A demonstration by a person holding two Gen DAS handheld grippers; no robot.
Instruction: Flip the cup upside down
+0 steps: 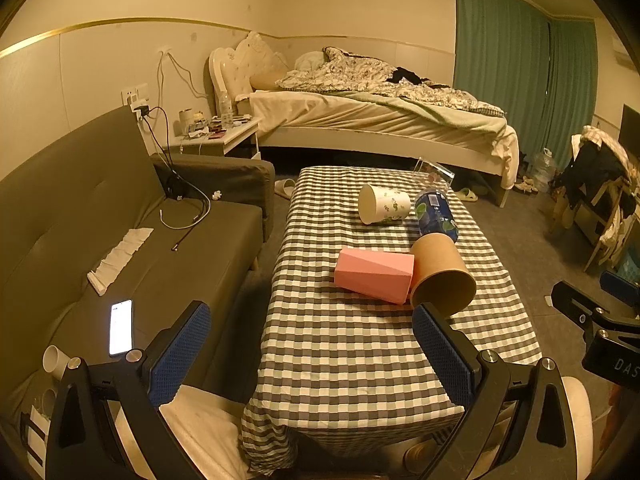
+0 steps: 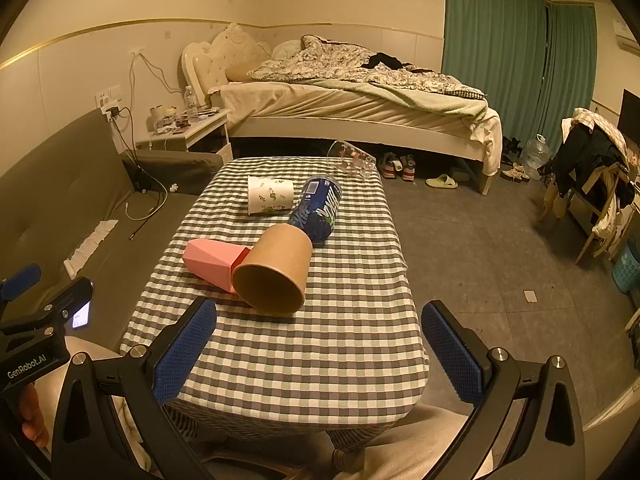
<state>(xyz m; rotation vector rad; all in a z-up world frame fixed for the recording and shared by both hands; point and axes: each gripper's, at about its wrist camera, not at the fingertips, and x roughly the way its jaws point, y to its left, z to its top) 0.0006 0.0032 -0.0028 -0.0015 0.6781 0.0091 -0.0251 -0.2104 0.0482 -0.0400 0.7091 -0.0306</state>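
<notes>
Brown paper cup (image 2: 274,272) on side, both grippers open.

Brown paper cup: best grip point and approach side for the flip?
Grip the brown paper cup across its side wall near the open rim, coming from the near table edge with the right hand-held gripper. It lies on its side, mouth toward the camera; the pink cup touches its left flank, so keep near the rim.

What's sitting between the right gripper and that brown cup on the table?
Nothing: only bare checkered tablecloth separates the open right gripper from the brown cup, as the right wrist view shows.
</notes>
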